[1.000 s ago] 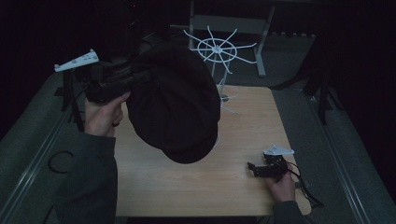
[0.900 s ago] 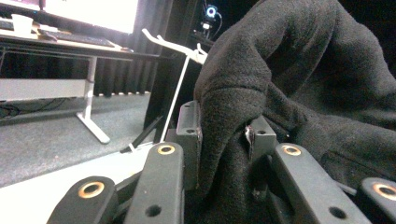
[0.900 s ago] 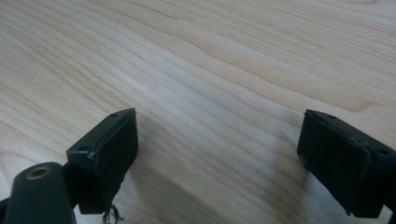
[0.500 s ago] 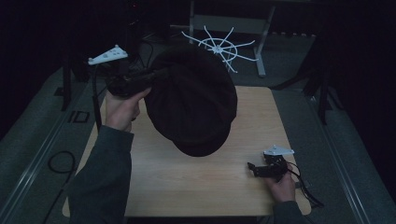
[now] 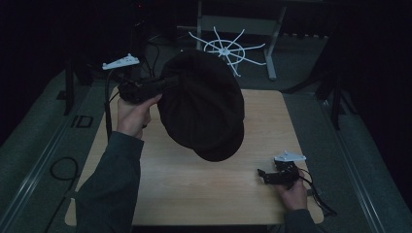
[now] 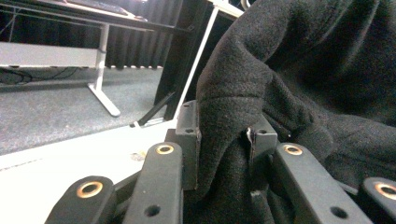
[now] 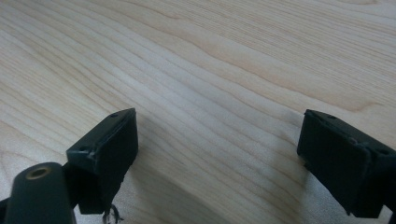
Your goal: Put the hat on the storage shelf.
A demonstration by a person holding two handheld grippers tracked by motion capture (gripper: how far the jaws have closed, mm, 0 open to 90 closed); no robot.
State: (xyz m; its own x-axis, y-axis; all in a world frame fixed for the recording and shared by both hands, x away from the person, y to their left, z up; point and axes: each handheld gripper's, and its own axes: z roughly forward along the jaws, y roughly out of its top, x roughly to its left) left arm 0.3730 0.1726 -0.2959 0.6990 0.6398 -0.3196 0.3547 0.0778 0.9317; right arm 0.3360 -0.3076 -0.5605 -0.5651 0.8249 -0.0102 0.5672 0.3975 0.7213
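The room is dim, dark curtains all round, and the one bright thing is the pale wooden table (image 5: pixel 194 189) in the middle. Beyond its far edge stands a white spoked rack (image 5: pixel 227 49) on a stand (a hat stand of sorts, I would guess). The left gripper (image 5: pixel 163 86) is raised above the table's far left part, its jaws pinched tight on a fold of fabric at the edge of a black brimmed cap (image 5: pixel 204 104). The cap hangs clear of the wood, crown toward the rack and brim drooping toward the person. Gripping the edge lets the cap hang open, probably so it can be slipped over those spokes. The right gripper (image 5: pixel 266 175) rests low near the table's near right corner, jaws spread wide over bare wood, holding nothing, seemingly waiting.
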